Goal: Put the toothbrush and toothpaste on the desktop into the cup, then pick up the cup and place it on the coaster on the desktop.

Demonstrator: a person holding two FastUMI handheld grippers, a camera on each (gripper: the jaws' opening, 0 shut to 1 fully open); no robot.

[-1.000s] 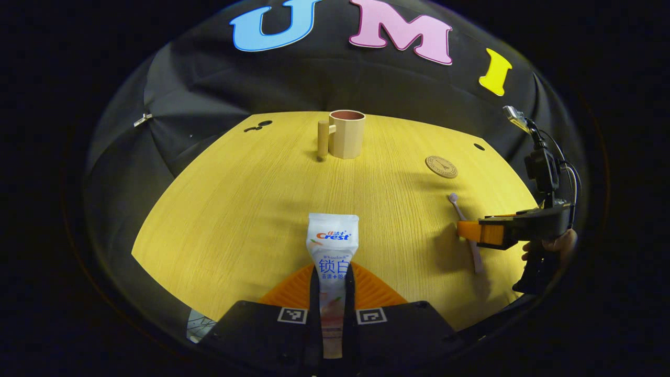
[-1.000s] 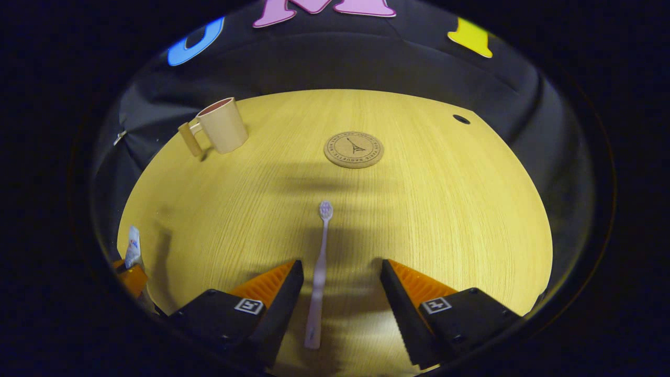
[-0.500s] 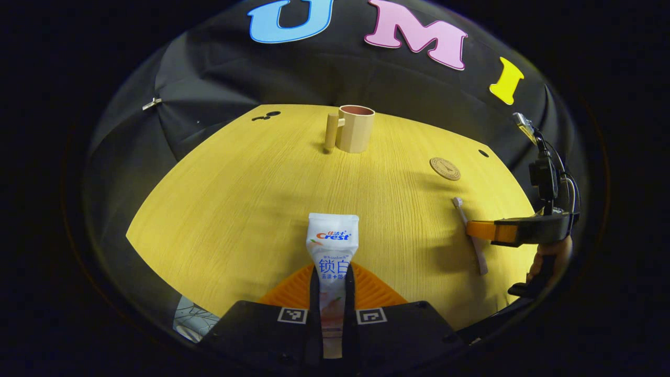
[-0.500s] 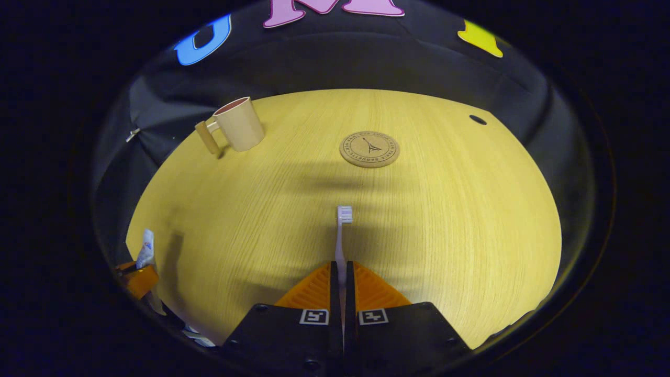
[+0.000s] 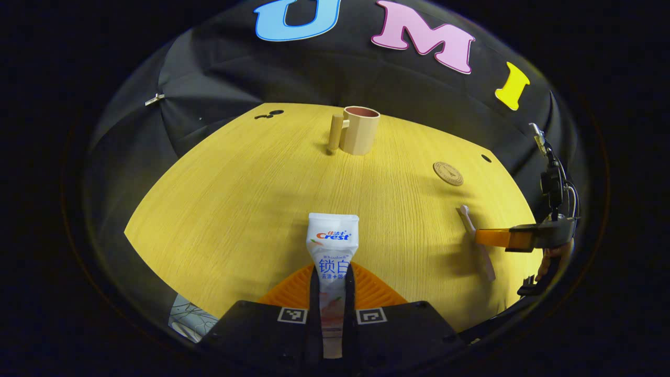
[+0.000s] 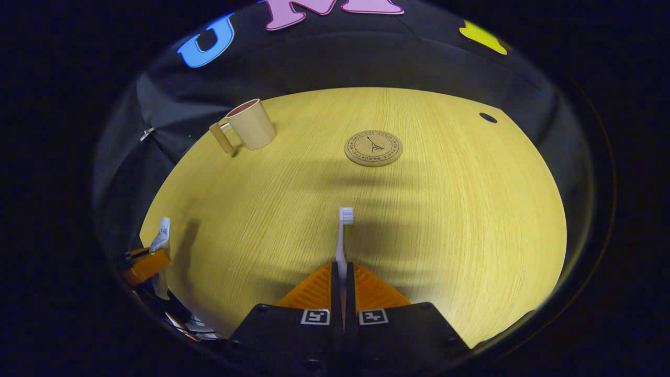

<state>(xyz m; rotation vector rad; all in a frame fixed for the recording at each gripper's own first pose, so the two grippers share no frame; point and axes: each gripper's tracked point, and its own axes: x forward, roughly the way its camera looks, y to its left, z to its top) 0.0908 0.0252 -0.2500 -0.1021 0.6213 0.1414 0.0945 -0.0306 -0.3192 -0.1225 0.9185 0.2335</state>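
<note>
Flanking one cup (image 5: 359, 131) at 12 o'clock and one coaster (image 6: 373, 148), two grippers (image 5: 332, 272) (image 6: 343, 272) clamp one toothpaste tube (image 5: 332, 246) and one toothbrush (image 6: 343, 235).

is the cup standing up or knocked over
Upright. The cup stands on its base on the table, its open mouth facing up and its handle at the side. Its contents cannot be seen.

light: bright on desktop (image 6: 471, 209), dim surround | shadows: soft | focus: sharp | edges: fisheye-bent
</note>
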